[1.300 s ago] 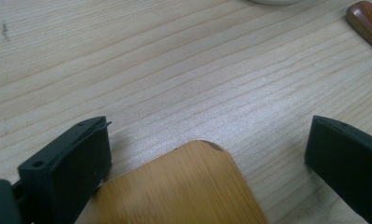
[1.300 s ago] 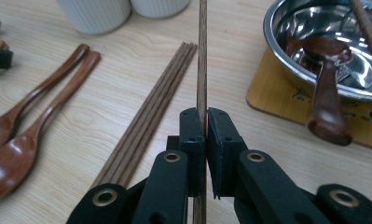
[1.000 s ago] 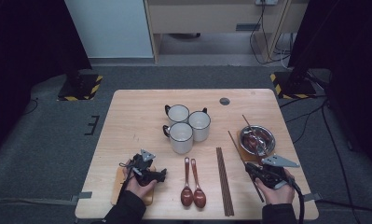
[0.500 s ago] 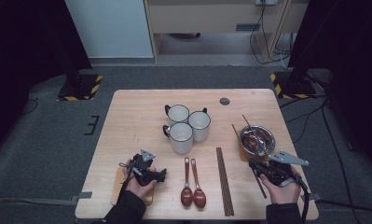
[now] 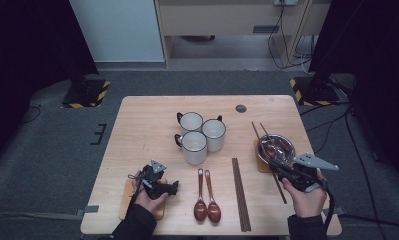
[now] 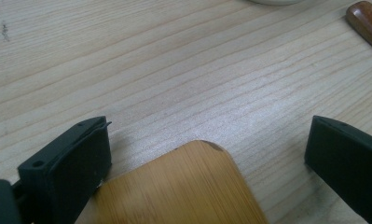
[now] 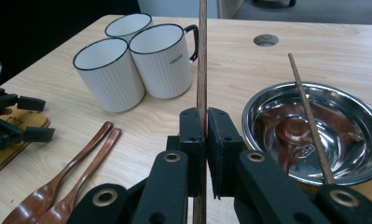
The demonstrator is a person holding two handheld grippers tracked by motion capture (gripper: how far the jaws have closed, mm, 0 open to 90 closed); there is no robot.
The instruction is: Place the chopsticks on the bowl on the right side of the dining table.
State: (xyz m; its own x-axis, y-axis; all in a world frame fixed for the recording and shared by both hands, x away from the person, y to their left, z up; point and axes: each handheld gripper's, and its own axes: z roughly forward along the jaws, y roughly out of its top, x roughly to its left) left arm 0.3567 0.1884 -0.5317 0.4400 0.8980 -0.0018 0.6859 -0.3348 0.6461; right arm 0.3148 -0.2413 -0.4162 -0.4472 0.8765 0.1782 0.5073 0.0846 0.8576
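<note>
The right hand-held gripper (image 7: 202, 140) is clamped on a single chopstick (image 7: 202, 56) just in front of the steel bowl (image 5: 287, 142); so thin a stick could swivel or slip between the pads and knock that bowl, where a second chopstick (image 7: 309, 116) leans. Left of the bowl, the left hand-held gripper (image 6: 207, 154) rests with jaws wide apart over a bamboo coaster (image 6: 183, 191). The right gripper view shows the bowl's brown contents; the high view shows another chopstick pair (image 5: 240, 192) on the desk (image 5: 152, 130).

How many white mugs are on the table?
3, clustered mid-table: the rear mug, the right mug and the front mug. None seems hidden.
</note>
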